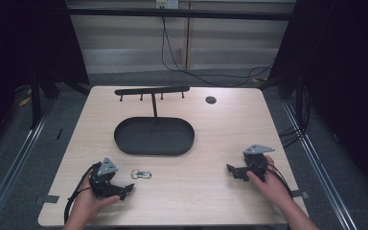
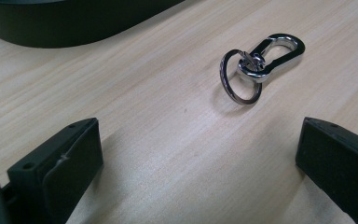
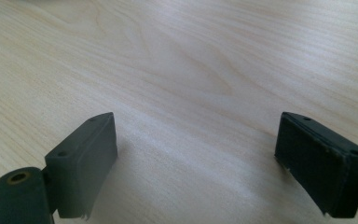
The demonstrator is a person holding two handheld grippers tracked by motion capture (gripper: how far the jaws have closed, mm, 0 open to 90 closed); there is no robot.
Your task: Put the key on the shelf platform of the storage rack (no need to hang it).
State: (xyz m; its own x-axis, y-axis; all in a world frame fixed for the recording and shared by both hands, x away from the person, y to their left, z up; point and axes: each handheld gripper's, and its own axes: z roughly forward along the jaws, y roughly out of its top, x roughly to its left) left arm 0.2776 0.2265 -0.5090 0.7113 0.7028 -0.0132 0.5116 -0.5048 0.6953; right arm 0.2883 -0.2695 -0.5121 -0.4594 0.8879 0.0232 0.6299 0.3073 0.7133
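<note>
jaws of the left gripper [image 1: 124, 190] stand wide apart, aimed at the silver carabiner clip with key ring [image 2: 260, 64], likely lining up a grab. it lies on the pale wooden table [image 1: 211, 143], just ahead. the right gripper [image 1: 231, 170] rests spread, idle.

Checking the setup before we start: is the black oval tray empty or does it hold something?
Empty. From the high view, the tray shows only its bare dark floor, and the keyring clip lies outside it on the table.

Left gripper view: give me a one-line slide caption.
Open left gripper low over the table, facing a carabiner with key ring lying beyond its fingers, near the black tray.
</note>
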